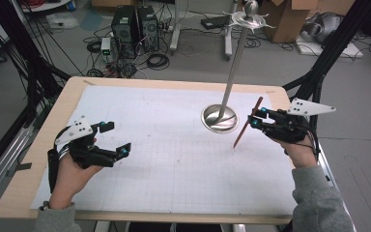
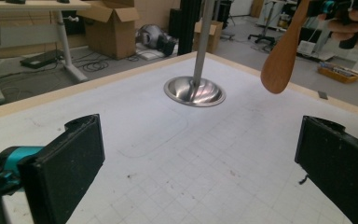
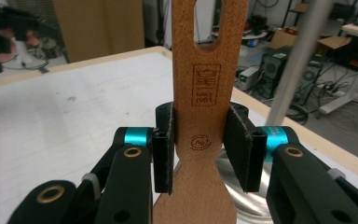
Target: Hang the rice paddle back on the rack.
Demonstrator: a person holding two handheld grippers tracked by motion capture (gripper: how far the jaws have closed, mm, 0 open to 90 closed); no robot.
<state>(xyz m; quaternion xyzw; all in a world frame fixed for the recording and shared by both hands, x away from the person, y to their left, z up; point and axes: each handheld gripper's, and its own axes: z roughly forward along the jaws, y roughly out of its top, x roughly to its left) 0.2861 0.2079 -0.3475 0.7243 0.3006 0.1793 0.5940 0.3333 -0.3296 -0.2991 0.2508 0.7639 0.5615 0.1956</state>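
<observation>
Wood is what the held thing is made of: a wooden spatula, pinched at its handle by the right gripper at the right side of the surface. From the high view, the spatula hangs tilted, with its wide end low and just above the white grid mat. Just left of it stands a shiny metal stand with a round base and a tall thin pole. The spatula is near the base but not touching it. The left gripper sits at the near left, well apart from the spatula, with its fingers spread and nothing between them.

Looking along the left gripper, its two black fingers stand wide apart over the mat. Far ahead is the round base of the stand. At the far right the wide end of the spatula hangs in the air, held from above by the right gripper's hand.

Looking along the right gripper, its fingers press on both sides of the spatula at the narrow neck. The handle goes up and has a long hole in it and small marks burnt into the wood. The stand's pole rises at the right, behind the spatula.
</observation>
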